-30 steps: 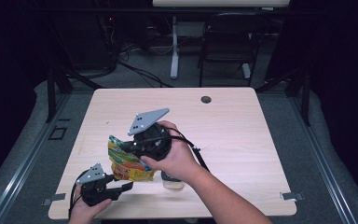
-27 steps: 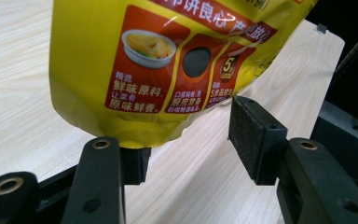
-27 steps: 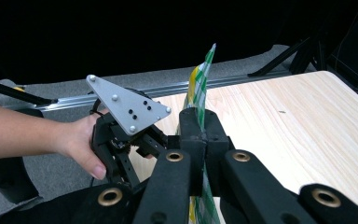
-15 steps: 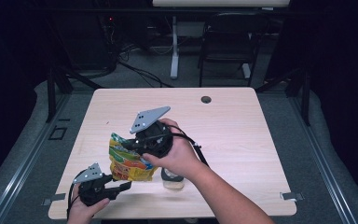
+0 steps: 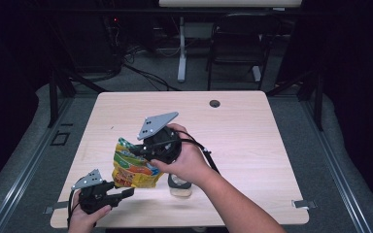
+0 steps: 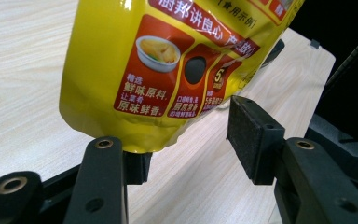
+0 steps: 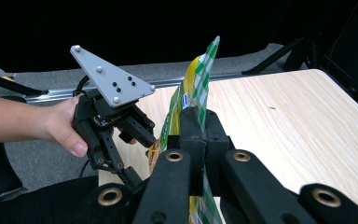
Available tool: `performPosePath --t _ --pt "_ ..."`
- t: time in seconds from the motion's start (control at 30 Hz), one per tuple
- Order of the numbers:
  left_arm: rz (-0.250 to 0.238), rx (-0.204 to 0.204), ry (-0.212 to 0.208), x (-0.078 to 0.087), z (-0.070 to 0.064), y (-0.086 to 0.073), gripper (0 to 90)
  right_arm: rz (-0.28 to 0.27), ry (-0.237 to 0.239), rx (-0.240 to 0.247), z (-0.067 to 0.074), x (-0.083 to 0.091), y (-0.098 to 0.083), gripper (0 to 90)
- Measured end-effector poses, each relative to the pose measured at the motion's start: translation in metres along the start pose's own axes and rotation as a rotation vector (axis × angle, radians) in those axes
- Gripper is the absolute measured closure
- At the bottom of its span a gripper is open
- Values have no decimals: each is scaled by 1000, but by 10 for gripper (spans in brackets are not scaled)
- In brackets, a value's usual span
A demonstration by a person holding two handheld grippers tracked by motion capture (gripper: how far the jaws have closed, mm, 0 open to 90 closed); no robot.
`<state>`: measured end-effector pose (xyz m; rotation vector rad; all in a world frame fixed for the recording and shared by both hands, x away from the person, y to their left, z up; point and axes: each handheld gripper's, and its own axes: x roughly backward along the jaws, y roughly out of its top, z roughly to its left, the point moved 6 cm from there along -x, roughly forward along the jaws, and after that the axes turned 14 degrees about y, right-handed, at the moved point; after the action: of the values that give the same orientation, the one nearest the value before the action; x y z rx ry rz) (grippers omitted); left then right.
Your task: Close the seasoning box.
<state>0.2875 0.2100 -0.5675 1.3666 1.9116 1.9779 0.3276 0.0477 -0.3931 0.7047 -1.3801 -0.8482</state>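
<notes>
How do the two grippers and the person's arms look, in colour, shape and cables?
Both the left gripper and the right gripper are black, with two flat-padded jaws and round brass-coloured pivot fittings. Each carries a grey three-cornered plate on top, with small holes and screws. A thin black cable trails from the right gripper; another runs from the left one. Both forearms are bare, with no sleeve showing.

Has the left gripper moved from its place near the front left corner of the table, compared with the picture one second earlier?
No. The left gripper sits at the same spot by the table's front edge.
</notes>
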Motion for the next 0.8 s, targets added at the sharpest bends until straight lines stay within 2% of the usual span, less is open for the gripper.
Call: performPosePath --t 0.03,0.13,0.2,0.27,0.43,0.47,0.6,0.7,0.8 --pt "-1 2 1 1 1 0 520 -1 3 2 0 0 0 900" --pt "-24 51 -13 3 5 1 516 1 3 7 0 -1 0 900" --pt "-38 64 -11 5 7 2 518 -4 5 6 0 -1 -1 900" --pt "-40 68 5 6 9 3 518 -16 14 -1 -1 -2 -1 900" --pt "-24 66 -3 8 11 1 523 -14 6 -13 -5 -3 -5 900" --pt "-37 75 -1 7 11 1 526 -16 7 -17 -6 -3 -5 900" --pt "-40 90 -8 9 13 2 539 -7 4 -20 -9 -2 -9 900" --pt "-55 102 2 9 14 2 556 -7 0 -21 -9 -2 -10 900" --pt "-47 97 -8 11 15 2 569 -1 -3 -20 -9 -1 -11 900"
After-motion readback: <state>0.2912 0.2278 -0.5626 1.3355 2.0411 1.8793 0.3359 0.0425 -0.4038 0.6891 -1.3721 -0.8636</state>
